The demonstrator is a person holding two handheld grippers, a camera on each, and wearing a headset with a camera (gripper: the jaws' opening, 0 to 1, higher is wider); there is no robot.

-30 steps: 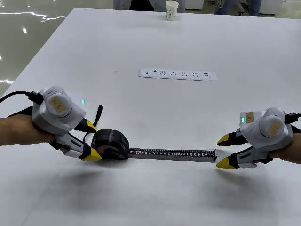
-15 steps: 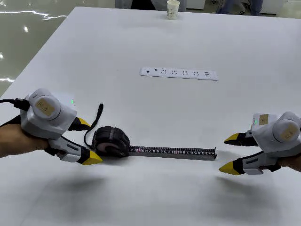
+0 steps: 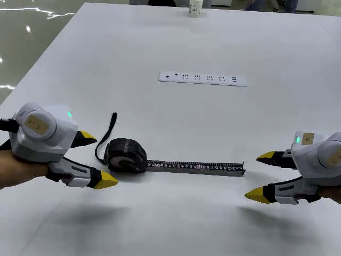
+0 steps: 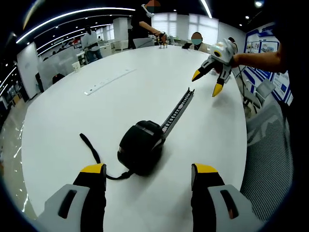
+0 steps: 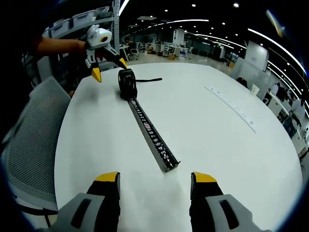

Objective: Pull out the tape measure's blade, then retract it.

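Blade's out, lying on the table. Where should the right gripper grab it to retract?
Grip the blade at its free end, coming along its length from the right gripper. It lies flat and straight on the table, tip pointing between those open jaws, so they could likely close across its width.

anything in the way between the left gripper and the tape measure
Nothing visible does. The left gripper, jaws open, faces the tape measure across bare table. Its strap lies off to one side.
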